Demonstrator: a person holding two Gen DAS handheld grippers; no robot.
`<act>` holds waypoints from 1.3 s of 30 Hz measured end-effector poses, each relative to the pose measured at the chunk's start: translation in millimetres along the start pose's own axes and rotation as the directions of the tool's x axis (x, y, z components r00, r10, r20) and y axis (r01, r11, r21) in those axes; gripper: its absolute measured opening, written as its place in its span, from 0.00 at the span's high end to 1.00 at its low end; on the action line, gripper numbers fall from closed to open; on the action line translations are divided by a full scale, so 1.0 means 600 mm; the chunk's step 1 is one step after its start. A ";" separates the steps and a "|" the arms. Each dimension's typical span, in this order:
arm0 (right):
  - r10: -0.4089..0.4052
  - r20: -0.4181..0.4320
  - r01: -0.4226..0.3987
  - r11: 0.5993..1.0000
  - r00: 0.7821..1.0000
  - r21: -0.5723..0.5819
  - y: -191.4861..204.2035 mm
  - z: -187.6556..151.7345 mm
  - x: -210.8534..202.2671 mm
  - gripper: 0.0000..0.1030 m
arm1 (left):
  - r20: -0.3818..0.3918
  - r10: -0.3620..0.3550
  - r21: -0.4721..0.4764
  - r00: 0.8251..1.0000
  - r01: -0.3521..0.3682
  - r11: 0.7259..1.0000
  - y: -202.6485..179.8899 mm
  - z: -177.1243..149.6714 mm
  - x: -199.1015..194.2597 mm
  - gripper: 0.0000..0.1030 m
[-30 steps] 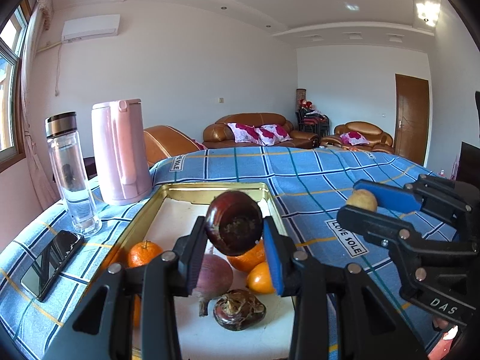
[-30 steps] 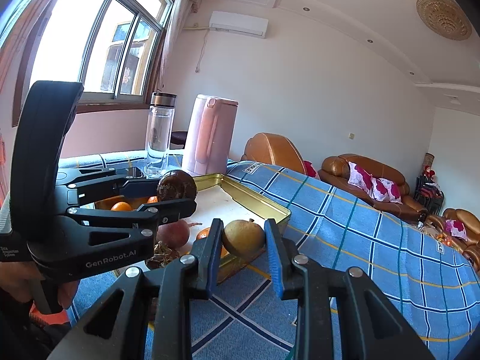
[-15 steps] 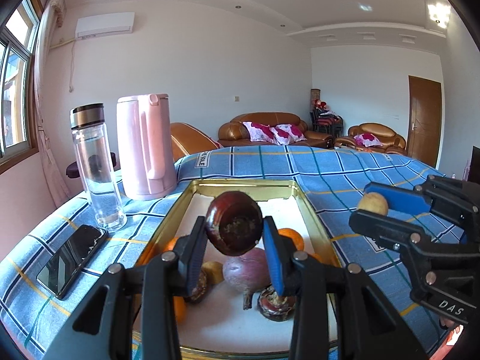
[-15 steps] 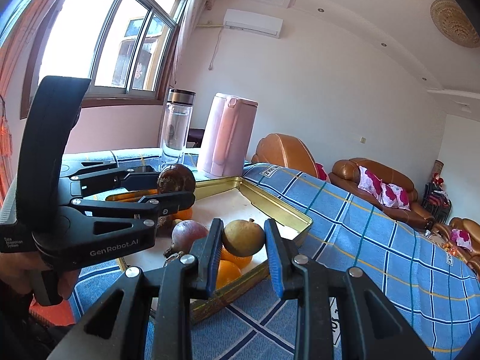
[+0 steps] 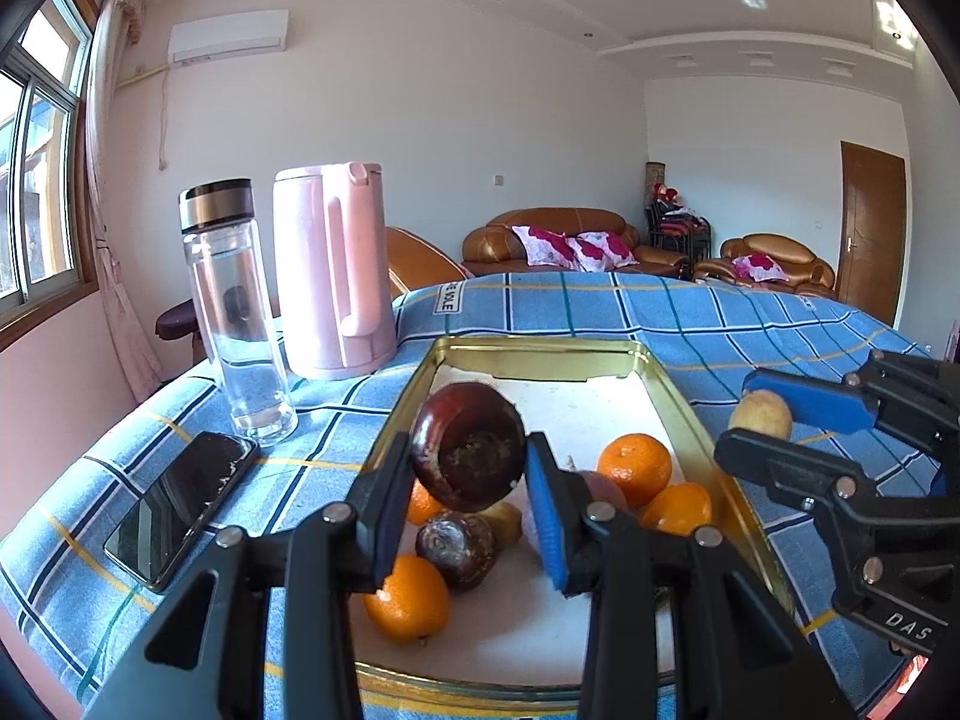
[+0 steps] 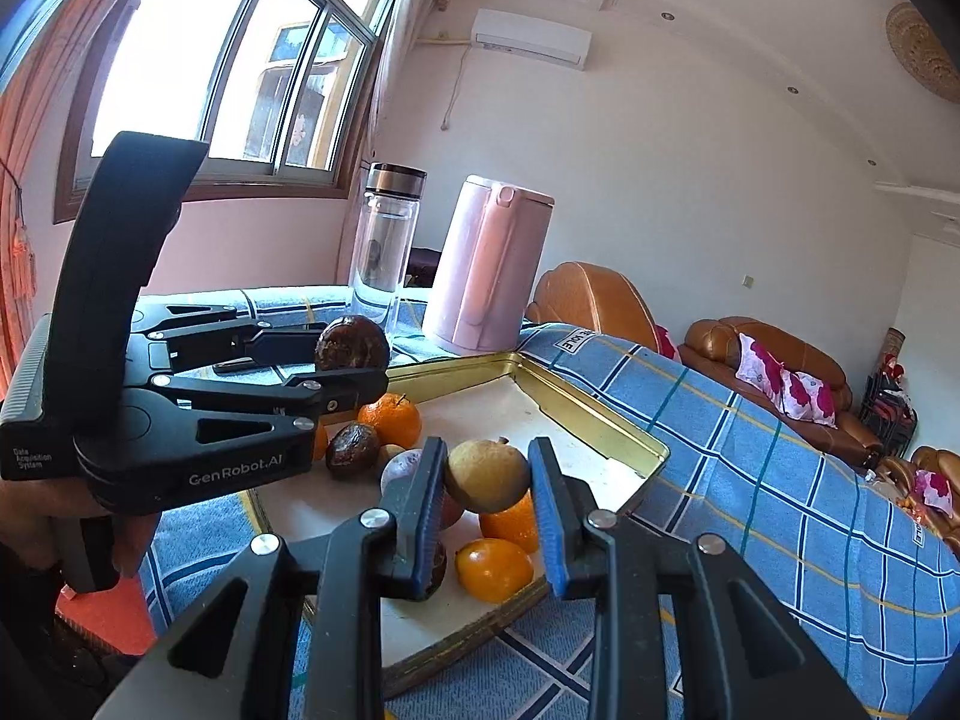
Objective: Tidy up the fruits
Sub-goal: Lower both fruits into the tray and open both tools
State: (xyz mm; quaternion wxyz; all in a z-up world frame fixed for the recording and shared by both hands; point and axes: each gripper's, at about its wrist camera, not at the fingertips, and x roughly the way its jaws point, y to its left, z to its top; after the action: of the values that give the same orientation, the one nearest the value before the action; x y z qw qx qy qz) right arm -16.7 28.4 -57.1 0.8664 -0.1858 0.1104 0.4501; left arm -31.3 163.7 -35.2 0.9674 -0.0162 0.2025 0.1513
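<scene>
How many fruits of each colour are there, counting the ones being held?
Oranges: 4
Dark brown fruits: 3
Tan fruits: 2
Purple fruit: 1
Total: 10

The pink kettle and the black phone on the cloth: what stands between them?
A clear glass bottle with a steel cap stands between the pink kettle and the phone, upright on the checked cloth; the left wrist view shows it.

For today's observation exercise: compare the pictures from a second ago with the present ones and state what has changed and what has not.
Both grippers have travelled toward the near end of the gold tray; more of its fruit now shows. Nothing was taken hold of or let go: the left gripper stays shut on the dark brown fruit, the right gripper on the tan fruit. Bottle, pink kettle and phone stand unmoved.
</scene>
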 end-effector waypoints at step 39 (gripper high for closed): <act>0.040 -0.188 -0.023 0.995 0.981 0.093 -0.009 -0.027 0.042 0.55 | -0.038 0.043 0.027 0.998 -0.042 0.999 0.004 -0.010 0.003 0.10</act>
State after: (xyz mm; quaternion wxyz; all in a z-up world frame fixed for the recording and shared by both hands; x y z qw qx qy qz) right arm 1.8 37.5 -79.6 0.8523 -0.1866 0.2159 0.4384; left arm -32.9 166.2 -41.3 0.9600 -0.0020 0.2234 0.1690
